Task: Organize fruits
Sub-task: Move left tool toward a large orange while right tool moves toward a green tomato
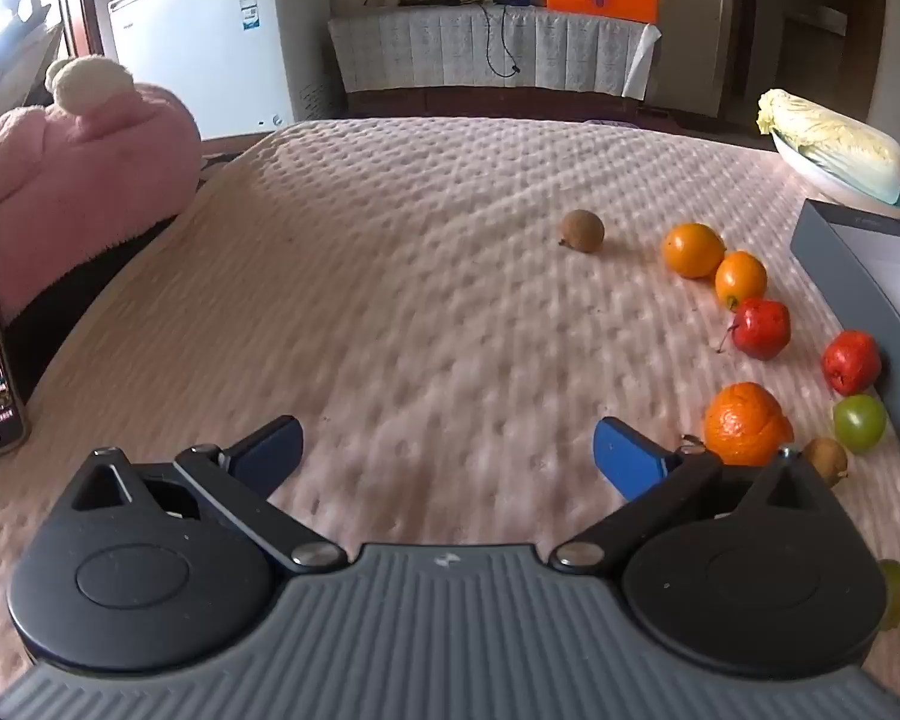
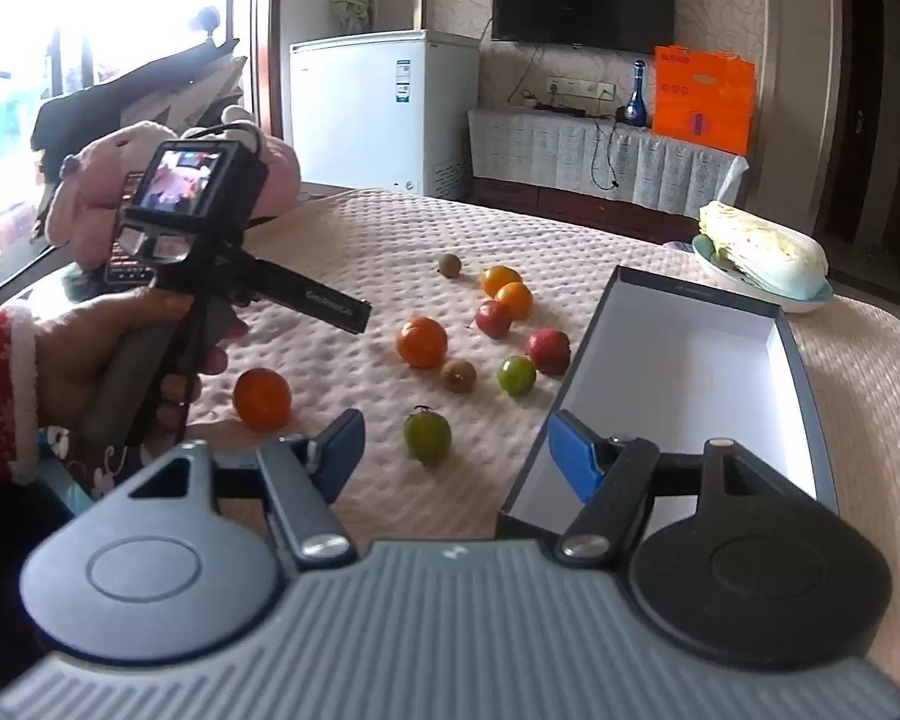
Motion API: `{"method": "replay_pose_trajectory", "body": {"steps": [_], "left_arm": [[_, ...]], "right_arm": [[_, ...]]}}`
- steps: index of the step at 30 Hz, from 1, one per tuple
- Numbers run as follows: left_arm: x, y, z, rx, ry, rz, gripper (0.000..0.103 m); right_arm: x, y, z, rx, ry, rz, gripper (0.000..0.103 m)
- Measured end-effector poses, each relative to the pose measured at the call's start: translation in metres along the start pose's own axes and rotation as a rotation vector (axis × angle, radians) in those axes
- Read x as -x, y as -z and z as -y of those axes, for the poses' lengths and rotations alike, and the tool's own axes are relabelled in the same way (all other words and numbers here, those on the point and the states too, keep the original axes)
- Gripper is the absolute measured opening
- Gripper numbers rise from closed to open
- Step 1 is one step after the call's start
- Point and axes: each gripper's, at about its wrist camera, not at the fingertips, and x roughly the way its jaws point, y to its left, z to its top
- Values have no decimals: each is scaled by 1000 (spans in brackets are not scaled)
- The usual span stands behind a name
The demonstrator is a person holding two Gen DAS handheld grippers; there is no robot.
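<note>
1. The left gripper (image 1: 448,453) is held low over the quilted bedspread (image 1: 390,276) with its fingers spread wide and nothing between them, presumably readied for a first pick.
2. The right gripper (image 2: 456,450) is likewise held with fingers apart and empty, poised between the fruits and the open box (image 2: 690,360).
3. The fruits are scattered loose on the bedspread just left of the box: oranges (image 2: 422,342), red apples (image 2: 549,351), a green fruit (image 2: 427,435) and small brown ones (image 2: 459,375).
4. The box is seen empty, so sorting is judged not yet begun.
5. The napa cabbage (image 2: 762,255) is kept apart on a dish (image 2: 810,295).
</note>
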Motion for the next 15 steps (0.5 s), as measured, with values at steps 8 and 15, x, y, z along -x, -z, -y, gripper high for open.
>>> {"method": "replay_pose_trajectory", "body": {"steps": [8, 15], "left_arm": [[18, 4, -4, 31, 82, 29, 103], [43, 18, -5, -42, 103, 27, 103]], "right_arm": [[-11, 4, -2, -1, 15, -12, 69], [-20, -8, 56, -84, 310, 18, 69]]}}
